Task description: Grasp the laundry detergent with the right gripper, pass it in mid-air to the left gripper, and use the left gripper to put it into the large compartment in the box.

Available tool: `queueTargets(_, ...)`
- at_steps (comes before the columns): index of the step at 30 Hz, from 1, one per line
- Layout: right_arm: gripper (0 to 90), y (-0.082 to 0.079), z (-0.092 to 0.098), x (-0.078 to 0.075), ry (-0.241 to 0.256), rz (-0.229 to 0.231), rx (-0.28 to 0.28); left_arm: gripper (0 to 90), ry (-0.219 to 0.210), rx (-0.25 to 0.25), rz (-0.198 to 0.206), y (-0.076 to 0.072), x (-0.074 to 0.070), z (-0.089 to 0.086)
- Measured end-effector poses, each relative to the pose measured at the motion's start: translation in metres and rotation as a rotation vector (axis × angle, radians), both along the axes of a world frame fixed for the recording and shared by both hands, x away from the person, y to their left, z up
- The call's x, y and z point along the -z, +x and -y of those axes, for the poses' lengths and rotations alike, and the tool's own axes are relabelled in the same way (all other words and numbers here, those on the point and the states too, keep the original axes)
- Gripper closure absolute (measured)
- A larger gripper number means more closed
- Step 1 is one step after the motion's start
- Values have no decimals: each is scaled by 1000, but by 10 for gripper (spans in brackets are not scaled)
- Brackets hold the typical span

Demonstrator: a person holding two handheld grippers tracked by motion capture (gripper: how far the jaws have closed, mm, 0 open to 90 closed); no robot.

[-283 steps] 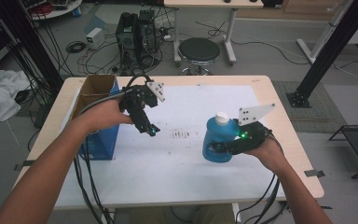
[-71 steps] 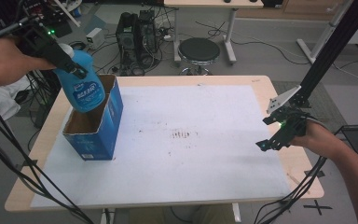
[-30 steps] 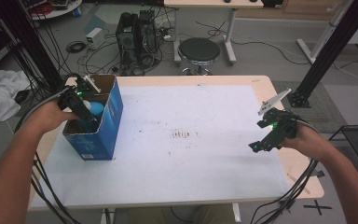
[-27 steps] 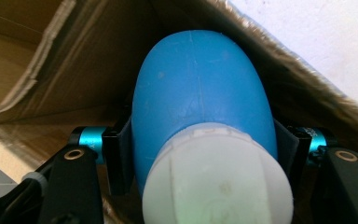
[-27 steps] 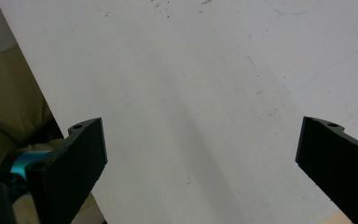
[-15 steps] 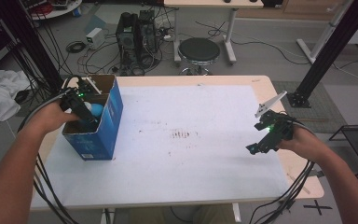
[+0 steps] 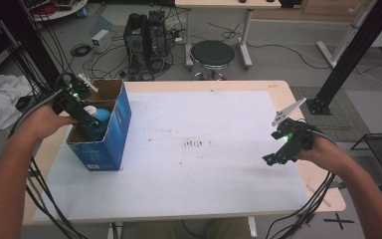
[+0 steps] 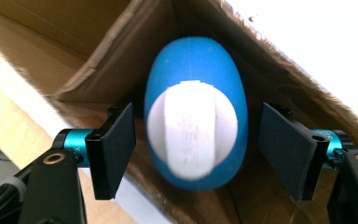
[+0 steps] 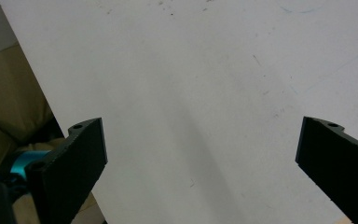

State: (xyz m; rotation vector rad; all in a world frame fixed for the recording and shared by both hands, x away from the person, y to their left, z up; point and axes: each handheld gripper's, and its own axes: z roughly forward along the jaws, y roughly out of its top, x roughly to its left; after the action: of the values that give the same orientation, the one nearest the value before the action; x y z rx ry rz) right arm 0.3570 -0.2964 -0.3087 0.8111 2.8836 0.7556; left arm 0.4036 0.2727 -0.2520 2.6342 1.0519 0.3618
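The blue bottle (image 8: 196,112) with its white cap (image 8: 192,129) stood inside the box (image 7: 110,134) at the counter's (image 7: 219,169) left edge. The left claw (image 8: 196,144) sat spread around the cap, not touching. The box walls crowded close. The right claw (image 9: 200,163) hung spread over bare counter.

even bright light, soft close-up blur

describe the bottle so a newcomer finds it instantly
Start at the white-topped table and go to its left edge, where an open blue cardboard box stands. The bottle sits upright inside it, between the left hand-held gripper's open jaws: glossy blue with a white cap.
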Motion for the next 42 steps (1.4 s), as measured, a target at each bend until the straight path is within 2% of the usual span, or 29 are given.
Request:
queueTargets(2, 9, -1, -1, -1, 1, -3, 1, 285, -9, -7, 1, -2, -3, 0)
queueTargets(4, 9, -2, 0, -2, 0, 1, -2, 285, -25, -14, 27, -6, -13, 0)
queueTargets(6, 9, -3, 0, -3, 1, 0, 2, 285, -25, -7, 34, -7, -17, -1)
queueTargets(7, 9, -3, 1, -4, 10, 8, -4, 285, -53, -18, 53, -11, -23, -2)
queueTargets(10, 9, -4, 2, -6, 8, 13, -4, 282, -66, -17, 65, -14, -29, -1)
queueTargets(12, 9, -5, 3, -6, 13, 20, 0, 213, -61, -22, 78, -17, -35, 1)
queueTargets(14, 9, -6, 3, -7, 12, 19, 3, 213, -70, 12, 79, -20, -44, 4)
queueTargets(15, 9, -6, 3, -7, 14, 24, 5, 213, -75, 17, 97, -22, -48, 6)
queueTargets(18, 9, -7, 3, -9, 14, 29, 3, 213, -107, 57, 106, -26, -61, 14)
queueTargets(19, 9, -7, 3, -9, 14, 29, 3, 213, -103, 70, 108, -28, -64, 18)
queueTargets(21, 9, -7, 2, -10, 15, 30, -4, 213, -111, 91, 103, -29, -68, 26)
queueTargets(22, 9, -7, 2, -10, 15, 30, -4, 213, -101, 113, 106, -29, -70, 30)
queueTargets(24, 9, -7, 1, -10, 14, 30, -5, 213, -123, 135, 110, -30, -73, 39)
queueTargets(26, 9, -8, 1, -10, 12, 32, -9, 213, -139, 159, 104, -30, -74, 47)
queueTargets(29, 9, -9, 0, -11, 13, 36, -11, 213, -122, 181, 97, -27, -72, 61)
queueTargets(32, 9, -9, 0, -12, 17, 41, -19, 213, -114, 260, 82, -25, -69, 74)
queueTargets(35, 9, -9, 0, -12, 15, 39, -15, 213, -95, 288, 69, -20, -67, 89)
queueTargets(37, 9, -10, -1, -13, 14, 44, -10, 213, -103, 317, 75, -18, -65, 100)
queueTargets(38, 9, -10, -2, -14, 18, 45, -17, 213, -84, 338, 73, -17, -65, 105)
queueTargets(39, 9, -10, -3, -15, 19, 51, -16, 213, -99, 359, 56, -15, -60, 116)
queueTargets(40, 9, -10, -3, -15, 19, 51, -16, 213, -99, 359, 56, -15, -60, 116)
queueTargets(42, 9, -11, -4, -16, 18, 49, -15, 213, -85, 395, 40, -12, -57, 126)
